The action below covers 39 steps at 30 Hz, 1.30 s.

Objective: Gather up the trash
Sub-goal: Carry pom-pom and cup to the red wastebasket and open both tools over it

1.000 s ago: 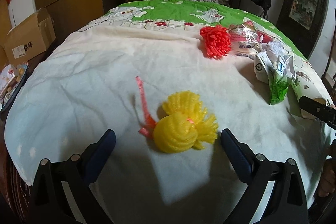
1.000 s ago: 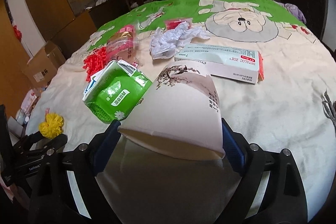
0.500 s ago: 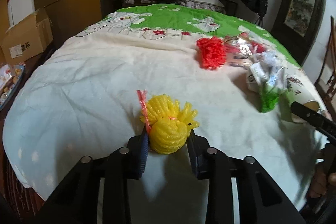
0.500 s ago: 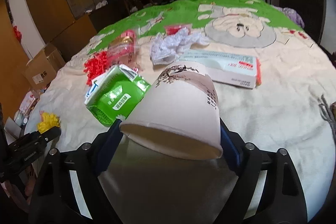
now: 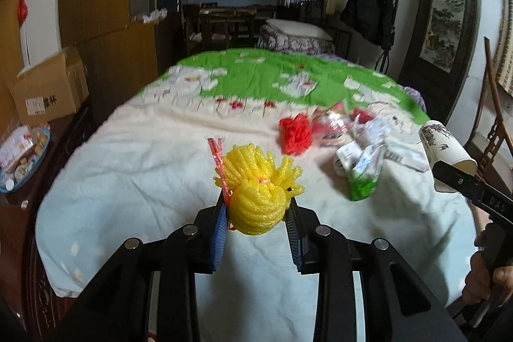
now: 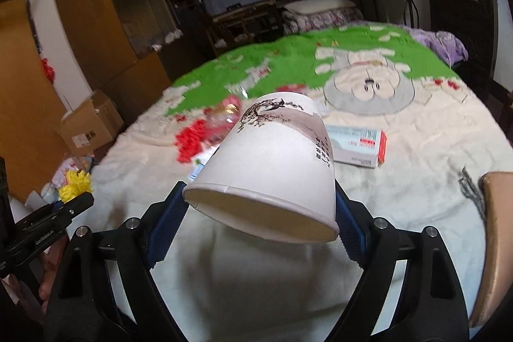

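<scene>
Got both lifted off the bed (image 5: 134, 156) now: left hand-held gripper (image 5: 258, 209) pinching yellow foam net (image 5: 258, 197), right hand-held gripper (image 6: 259, 207) clamping paper cup (image 6: 272, 162); red net (image 5: 295, 133), carton (image 5: 362, 169), box (image 6: 356, 143) still left.

The left gripper (image 5: 256, 210) is clamped on a yellow foam net (image 5: 258, 197) and is tilted downward. The right gripper (image 6: 259, 210) is pressed against both sides of a paper cup (image 6: 269, 162), its mouth facing the camera.
</scene>
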Motion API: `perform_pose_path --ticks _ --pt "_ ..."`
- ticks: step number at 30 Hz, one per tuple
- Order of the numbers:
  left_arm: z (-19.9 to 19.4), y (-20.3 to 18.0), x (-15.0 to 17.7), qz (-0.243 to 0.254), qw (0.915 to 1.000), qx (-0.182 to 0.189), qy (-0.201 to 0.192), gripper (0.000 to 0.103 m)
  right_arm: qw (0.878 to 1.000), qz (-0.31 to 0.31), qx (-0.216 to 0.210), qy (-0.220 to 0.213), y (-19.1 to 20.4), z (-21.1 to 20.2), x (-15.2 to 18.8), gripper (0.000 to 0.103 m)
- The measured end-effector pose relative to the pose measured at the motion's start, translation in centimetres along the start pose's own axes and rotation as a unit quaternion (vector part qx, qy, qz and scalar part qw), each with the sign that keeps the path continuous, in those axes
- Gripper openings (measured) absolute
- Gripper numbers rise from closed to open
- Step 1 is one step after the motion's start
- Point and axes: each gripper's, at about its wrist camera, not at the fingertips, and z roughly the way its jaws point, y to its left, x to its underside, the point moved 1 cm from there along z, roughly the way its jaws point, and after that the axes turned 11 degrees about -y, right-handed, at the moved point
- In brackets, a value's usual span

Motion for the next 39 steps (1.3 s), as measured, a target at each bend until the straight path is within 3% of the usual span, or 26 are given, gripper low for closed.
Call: perform_pose_path --ticks 10,20,25,30,39 --pt "-7.8 -1.8 -2.0 0.006 0.9981 -0.002 -0.062 0.033 0.997 -0.007 -0.046 -0.06 2.2 -6.8 -1.9 0.083" --pt "-17.0 -1.1 -2.9 0.001 0.9912 -0.025 -0.13 0.035 0.989 -0.018 -0.094 -0.113 4.6 -13.3 -2.8 0.083" --pt "-20.3 0.5 -2.4 -0.009 0.9883 -0.042 -0.147 0.035 0.984 -0.029 -0.119 -0.129 6.0 -15.1 -2.8 0.083" --pt "-21.7 3.2 -0.9 -0.027 0.988 -0.069 -0.136 0.035 0.983 -0.038 -0.143 -0.112 7.8 -14.7 -2.2 0.083" --pt "-18.9 11.7 4.2 -0.094 0.9885 -0.11 -0.043 0.038 0.982 -0.068 -0.173 -0.041 13.0 -10.9 0.5 0.083"
